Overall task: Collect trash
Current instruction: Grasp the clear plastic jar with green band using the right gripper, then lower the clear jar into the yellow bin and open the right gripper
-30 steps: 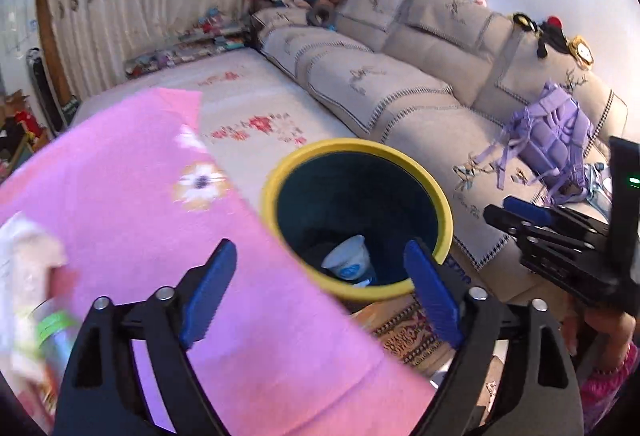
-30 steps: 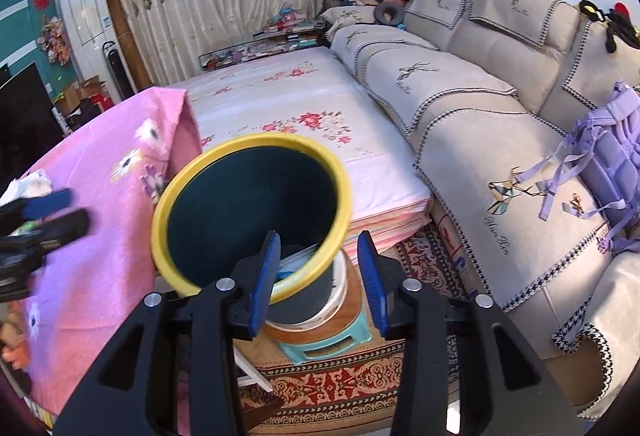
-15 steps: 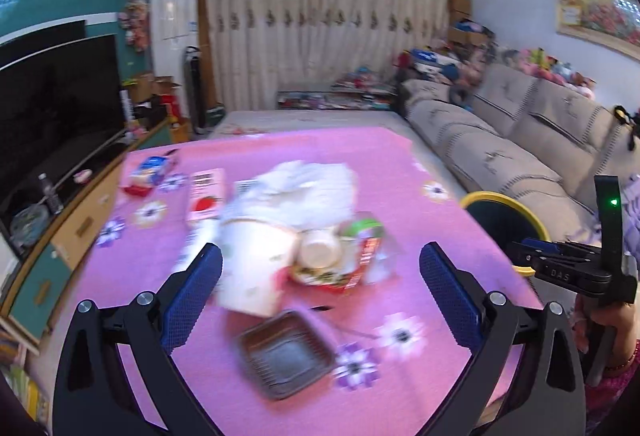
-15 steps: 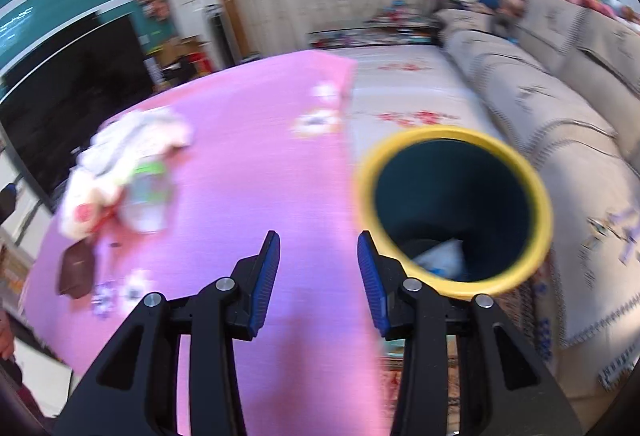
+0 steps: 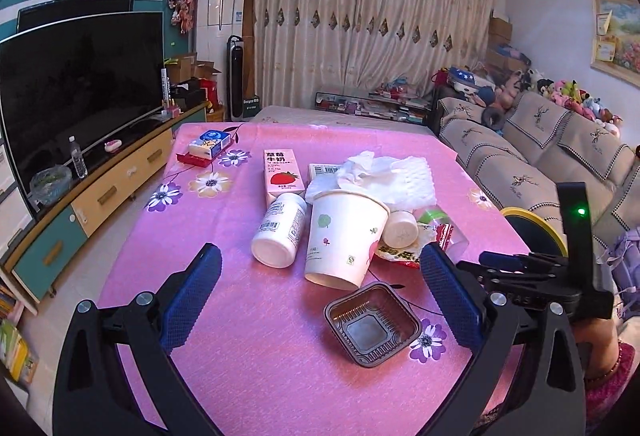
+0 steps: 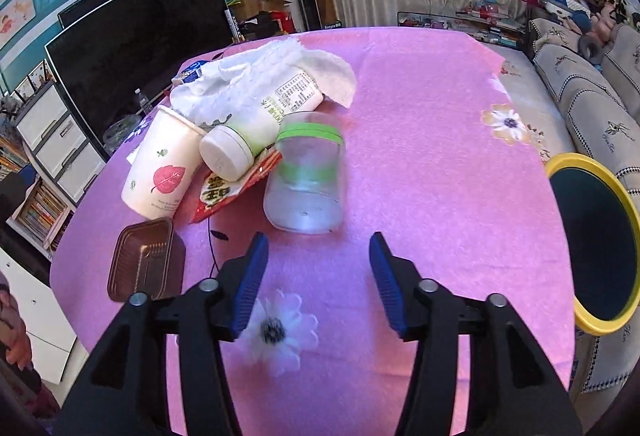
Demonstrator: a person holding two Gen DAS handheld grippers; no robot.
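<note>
The left gripper (image 5: 320, 294) has its fingers spread wide and holds nothing; a brown plastic tray (image 5: 373, 324) lies between and just below the tips, and beyond it a paper cup (image 5: 344, 238) lies tipped on the pink tablecloth (image 5: 240, 316), with a white pill bottle (image 5: 280, 232) toward the left finger. The right gripper (image 6: 318, 276) is also parted and empty. Straight ahead of its tips lies a clear jar with a green band (image 6: 306, 181), apart from both fingers; off the left finger sit a second white bottle (image 6: 256, 131), a red snack wrapper (image 6: 228, 191) and crumpled tissue (image 6: 260, 75).

The yellow-rimmed bin (image 6: 592, 236) stands off the table edge, well to the right of the right fingers (its inside is too dark to read).

This looks like the reach for the next piece of trash. The right gripper's likely target is the jar: it needs to advance until the fingers straddle the body, then close gently, since a round jar on its side may roll away.
</note>
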